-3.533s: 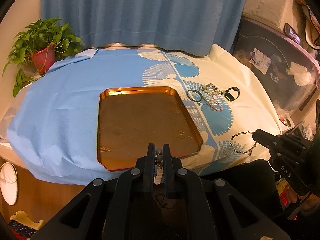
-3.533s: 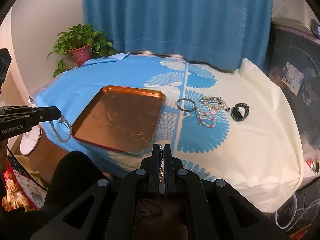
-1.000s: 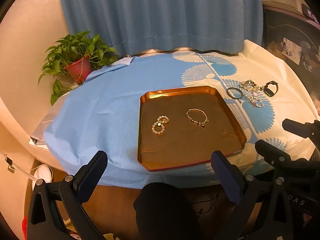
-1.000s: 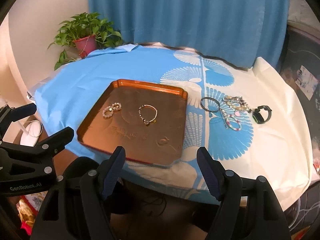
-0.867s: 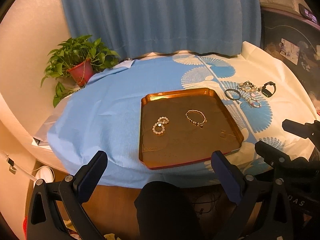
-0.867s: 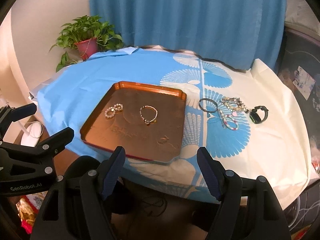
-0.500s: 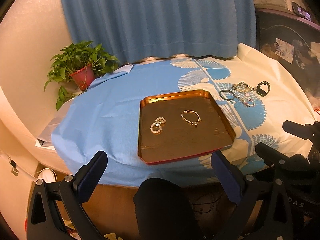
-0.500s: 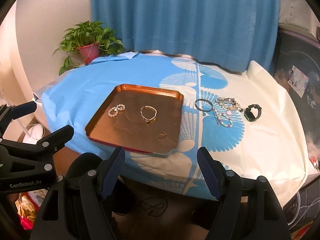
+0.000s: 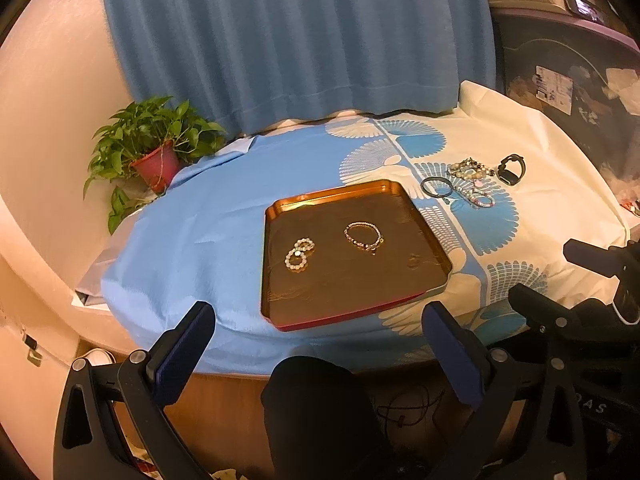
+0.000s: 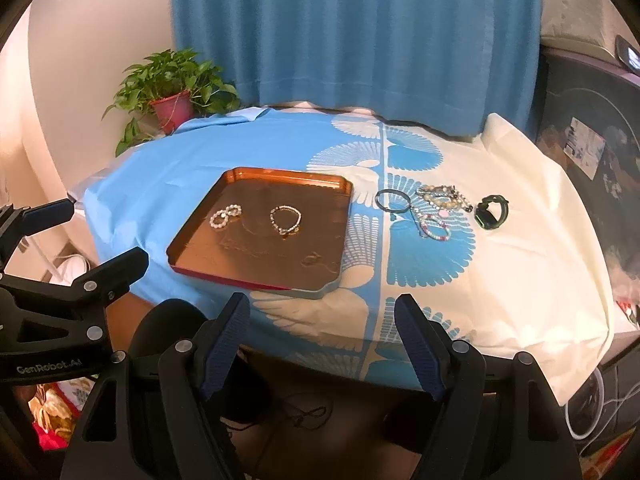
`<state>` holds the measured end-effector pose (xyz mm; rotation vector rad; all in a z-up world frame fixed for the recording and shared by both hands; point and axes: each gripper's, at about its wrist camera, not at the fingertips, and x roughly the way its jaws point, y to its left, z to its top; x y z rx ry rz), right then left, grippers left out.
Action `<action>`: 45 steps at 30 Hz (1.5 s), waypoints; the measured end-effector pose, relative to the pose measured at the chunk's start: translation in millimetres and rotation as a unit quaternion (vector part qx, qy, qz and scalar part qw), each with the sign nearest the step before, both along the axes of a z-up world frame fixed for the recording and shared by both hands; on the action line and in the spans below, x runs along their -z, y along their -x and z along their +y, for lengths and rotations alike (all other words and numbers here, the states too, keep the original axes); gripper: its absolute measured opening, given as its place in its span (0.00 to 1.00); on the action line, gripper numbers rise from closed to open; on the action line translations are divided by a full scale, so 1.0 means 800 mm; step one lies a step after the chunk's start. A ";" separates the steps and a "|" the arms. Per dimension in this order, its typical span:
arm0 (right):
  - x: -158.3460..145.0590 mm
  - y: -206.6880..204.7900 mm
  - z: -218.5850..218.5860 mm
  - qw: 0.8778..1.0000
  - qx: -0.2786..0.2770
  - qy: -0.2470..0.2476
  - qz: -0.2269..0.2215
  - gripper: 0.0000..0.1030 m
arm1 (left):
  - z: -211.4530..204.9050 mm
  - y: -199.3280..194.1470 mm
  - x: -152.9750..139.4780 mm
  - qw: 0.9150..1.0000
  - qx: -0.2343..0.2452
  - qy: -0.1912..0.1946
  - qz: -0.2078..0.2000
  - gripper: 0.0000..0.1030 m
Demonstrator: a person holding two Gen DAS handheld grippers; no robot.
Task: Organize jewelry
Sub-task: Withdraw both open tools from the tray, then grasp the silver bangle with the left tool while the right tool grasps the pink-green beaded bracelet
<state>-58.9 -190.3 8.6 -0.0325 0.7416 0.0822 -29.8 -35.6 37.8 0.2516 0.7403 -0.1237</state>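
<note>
An orange-brown tray [image 9: 434, 254] [image 10: 340, 240] lies on the blue and cream tablecloth. In it rest a pearl bracelet [image 9: 299, 254] [image 10: 225, 216] twisted into a figure eight and a thin beaded bracelet [image 9: 363, 237] [image 10: 285, 221]. To the tray's right lie a dark bangle [image 9: 438, 192] [image 10: 391, 201], a heap of bead bracelets [image 9: 472, 184] [image 10: 436, 210] and a dark watch [image 9: 511, 170] [image 10: 492, 212]. My left gripper [image 9: 318, 330] and right gripper [image 10: 322, 316] both hang open and empty off the table's near edge, well short of the tray.
A potted plant [image 9: 154, 152] [image 10: 172, 92] stands at the back left beside a blue curtain [image 9: 296, 36]. Dark clutter fills the right side past the table. A dark knee [image 9: 316, 400] sits below the grippers, with the floor under the table edge.
Both grippers, shut on bracelets 3.5 s ago, are now open with the two bracelets lying in the tray. Over the last second both have drawn back from the table.
</note>
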 end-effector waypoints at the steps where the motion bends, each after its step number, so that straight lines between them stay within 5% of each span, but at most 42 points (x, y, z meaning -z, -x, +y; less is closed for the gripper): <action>1: 0.000 -0.001 -0.001 1.000 0.002 -0.001 0.000 0.73 | -0.001 0.000 0.000 1.000 0.002 0.001 -0.001 0.99; 33: 0.035 -0.049 -0.107 0.995 0.088 -0.036 0.029 0.73 | -0.085 -0.073 0.014 0.998 0.056 -0.020 0.036 0.99; 45: 0.061 -0.104 -0.188 0.987 0.147 -0.043 0.043 0.73 | -0.165 -0.163 0.041 0.988 0.125 -0.044 0.074 0.99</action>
